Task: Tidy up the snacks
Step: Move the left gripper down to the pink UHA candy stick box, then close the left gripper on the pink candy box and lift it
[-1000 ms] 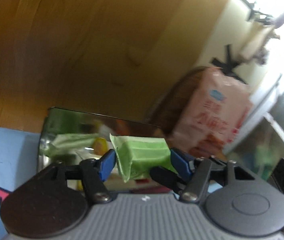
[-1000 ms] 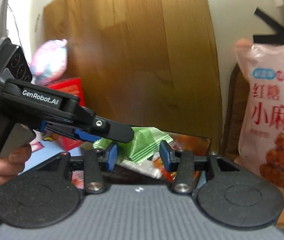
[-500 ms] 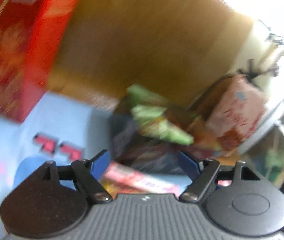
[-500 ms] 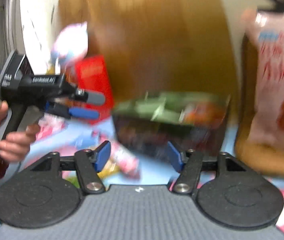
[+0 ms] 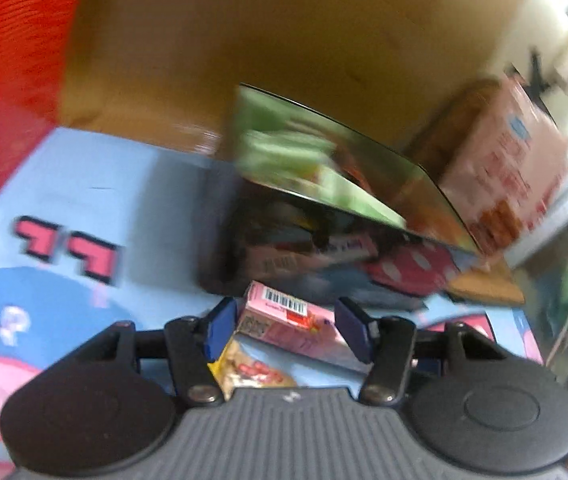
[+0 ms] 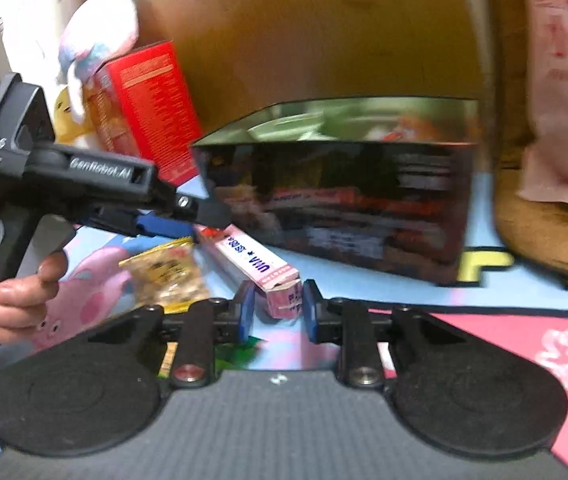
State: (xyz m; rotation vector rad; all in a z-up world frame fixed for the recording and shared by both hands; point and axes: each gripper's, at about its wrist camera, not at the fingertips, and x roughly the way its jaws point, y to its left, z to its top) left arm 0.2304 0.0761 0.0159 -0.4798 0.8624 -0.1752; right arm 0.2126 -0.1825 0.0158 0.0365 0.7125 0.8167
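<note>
Closing both claws on the long pink cardboard snack box [image 6: 250, 266] lying on the mat before the dark glossy bin [image 6: 347, 200]: right gripper [image 6: 276, 310] and left gripper [image 5: 287, 330] bracket opposite ends, pads not touching yet; I'd squeeze evenly, lift level

Warm dim light, motion blur, fisheye-bent edges.

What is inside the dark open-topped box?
The dark box holds green packets and something orange-red, blurred. Its walls hide whatever lies lower down.
</note>
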